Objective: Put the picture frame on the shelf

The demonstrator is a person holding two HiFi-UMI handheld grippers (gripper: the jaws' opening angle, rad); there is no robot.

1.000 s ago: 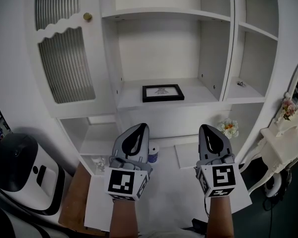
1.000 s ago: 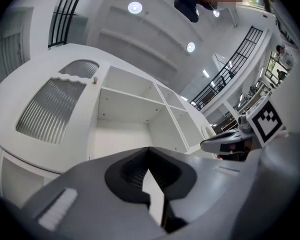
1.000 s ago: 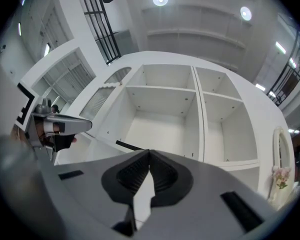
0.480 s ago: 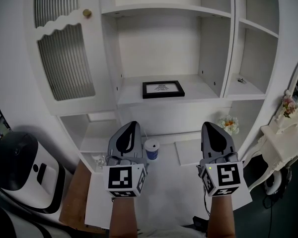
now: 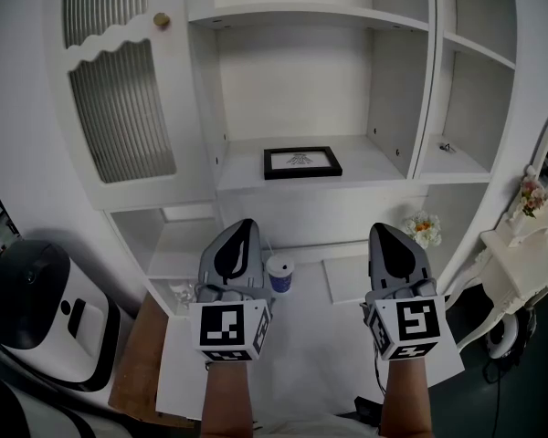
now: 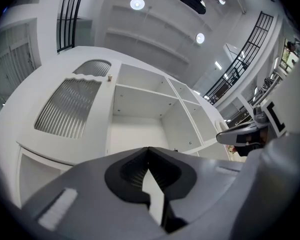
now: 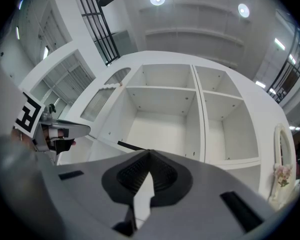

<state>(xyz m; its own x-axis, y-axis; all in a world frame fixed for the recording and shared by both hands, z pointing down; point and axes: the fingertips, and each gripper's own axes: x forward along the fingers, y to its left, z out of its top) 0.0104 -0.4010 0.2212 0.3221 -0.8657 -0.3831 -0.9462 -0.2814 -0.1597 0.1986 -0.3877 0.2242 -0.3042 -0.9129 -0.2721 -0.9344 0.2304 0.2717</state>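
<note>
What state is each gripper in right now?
Left gripper: shut, holding nothing.
Right gripper: shut, holding nothing.

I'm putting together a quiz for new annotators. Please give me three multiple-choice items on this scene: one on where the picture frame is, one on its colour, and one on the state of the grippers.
1. Where is the picture frame?
A. on the middle shelf
B. on the floor
C. held between jaws

2. What colour is its border?
A. white
B. black
C. gold

3. The left gripper and right gripper are:
A. both open
B. both shut, empty
C. both shut on the frame

Answers:
1 A: the frame rests on the white shelf, apart from both grippers.
2 B: the border is dark against the white cabinet.
3 B: each gripper view shows the jaws together with nothing between them.
</note>
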